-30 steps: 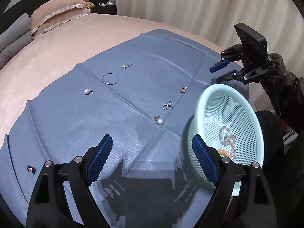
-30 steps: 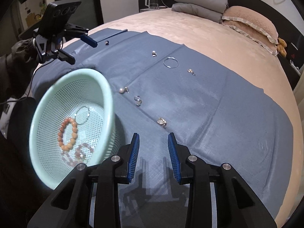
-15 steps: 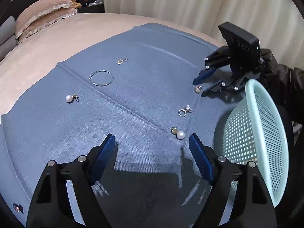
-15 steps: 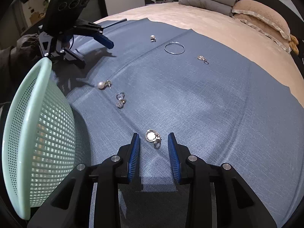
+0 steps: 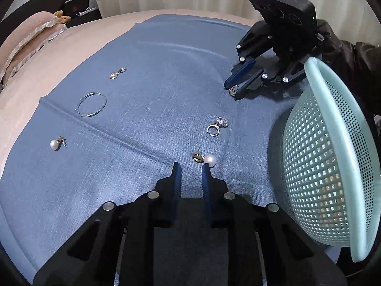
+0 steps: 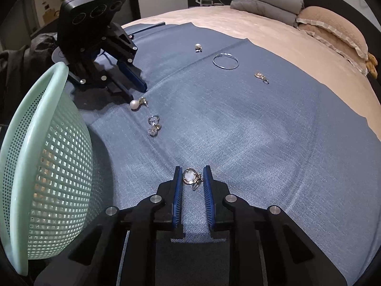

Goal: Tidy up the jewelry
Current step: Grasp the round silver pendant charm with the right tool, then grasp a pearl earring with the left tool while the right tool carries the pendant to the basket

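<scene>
Right tongs [image 6: 192, 178] are set low on the blue cloth [image 6: 250, 131], fingers narrowly parted, with the round pendant earring [image 6: 190, 177] bracketed between the tips. No contact on either pad can be confirmed, so nothing is counted as held yet. The pendant's long axis is judged to run across the gap, hook end toward the right finger; a straight close should catch it.

Left tongs [image 5: 190, 168] are also narrowly parted and empty. The pearl earring [image 5: 205, 159] lies just ahead of the tips, offset toward the right-hand finger [image 5: 205, 171], pearl nearly touching that tip. A small rightward shift is judged necessary before closing.

The mint basket [image 6: 42, 166] is tilted on the cloth between both tongs. The crystal ring [image 5: 217, 126] lies further out, nearer the left tongs.
</scene>
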`<state>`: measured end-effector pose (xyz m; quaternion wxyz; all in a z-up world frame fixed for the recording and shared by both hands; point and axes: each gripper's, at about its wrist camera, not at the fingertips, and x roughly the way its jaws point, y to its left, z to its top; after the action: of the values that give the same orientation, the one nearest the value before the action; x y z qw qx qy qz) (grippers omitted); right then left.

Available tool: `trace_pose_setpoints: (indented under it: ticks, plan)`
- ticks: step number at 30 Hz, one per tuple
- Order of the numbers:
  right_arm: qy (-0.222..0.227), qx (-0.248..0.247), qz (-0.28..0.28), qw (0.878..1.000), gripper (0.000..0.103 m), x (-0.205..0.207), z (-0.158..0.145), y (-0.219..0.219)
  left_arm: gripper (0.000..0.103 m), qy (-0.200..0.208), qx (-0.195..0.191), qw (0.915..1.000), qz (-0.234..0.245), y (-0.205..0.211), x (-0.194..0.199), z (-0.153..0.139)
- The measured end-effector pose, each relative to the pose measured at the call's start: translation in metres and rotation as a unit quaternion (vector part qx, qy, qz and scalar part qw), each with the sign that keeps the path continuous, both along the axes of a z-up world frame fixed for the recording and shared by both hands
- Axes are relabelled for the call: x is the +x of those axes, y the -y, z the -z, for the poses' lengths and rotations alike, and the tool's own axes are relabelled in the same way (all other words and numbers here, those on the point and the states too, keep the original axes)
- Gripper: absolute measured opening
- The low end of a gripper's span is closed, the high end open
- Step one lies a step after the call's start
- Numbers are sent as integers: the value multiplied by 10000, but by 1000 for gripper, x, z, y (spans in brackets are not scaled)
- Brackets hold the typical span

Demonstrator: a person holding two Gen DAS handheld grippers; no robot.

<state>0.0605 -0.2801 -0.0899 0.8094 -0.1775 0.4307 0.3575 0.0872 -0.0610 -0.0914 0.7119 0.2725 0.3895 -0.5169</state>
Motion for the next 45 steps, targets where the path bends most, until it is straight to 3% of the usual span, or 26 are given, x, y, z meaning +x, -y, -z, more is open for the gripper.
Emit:
trace_pose_setpoints:
  ticks: [1, 3, 12, 14, 16, 18, 21, 22, 26, 27, 29, 38, 45]
  plan:
    - [-24, -3, 29, 10000, 17, 0, 0, 0, 8, 23, 18, 10000, 45, 3, -2, 1]
    - [2, -53, 40, 10000, 16, -2, -2, 0, 4, -14, 43, 10000, 81, 5, -3, 0]
    - [81, -49, 48, 9999, 16, -16, -11, 7, 5, -146, 67, 9999, 49, 8, 1, -5]
    - [57, -66, 9, 10000, 16, -17, -10, 6, 13, -166, 82, 9998, 117, 11, 1, -5]
    - [61, -61, 8, 10000, 16, -16, -9, 6, 28, -145, 45, 9998, 153, 10, -1, -6]
    - [39, -35, 3, 10000, 16, -13, -7, 4, 33, -114, -20, 9998, 149, 8, -2, -6]
    - [23, 12, 5, 10000, 16, -12, -5, 4, 50, -167, -146, 9993, 309, 6, -5, -7]
    - [14, 26, 7, 10000, 16, -11, -5, 4, 50, -101, -130, 9992, 363, 8, -7, -6]
    - [13, 45, 13, 10000, 16, -13, -4, 5, 50, -241, -213, 9985, 435, 14, -1, -2]
    - [18, 34, 9, 10000, 16, -13, -4, 5, 45, -285, -238, 9985, 405, 17, 3, -1]
    - [25, 20, 4, 10000, 16, -14, -4, 5, 24, -221, -213, 9988, 388, 19, 5, 1]
    - [303, 30, 154, 9994, 17, -23, -28, 11, 23, -123, -251, 9996, 27, 1, 5, -12]
    - [831, 104, 177, 9963, 17, -46, -88, 13, 19, 229, -357, 9988, -239, -35, -15, -76]
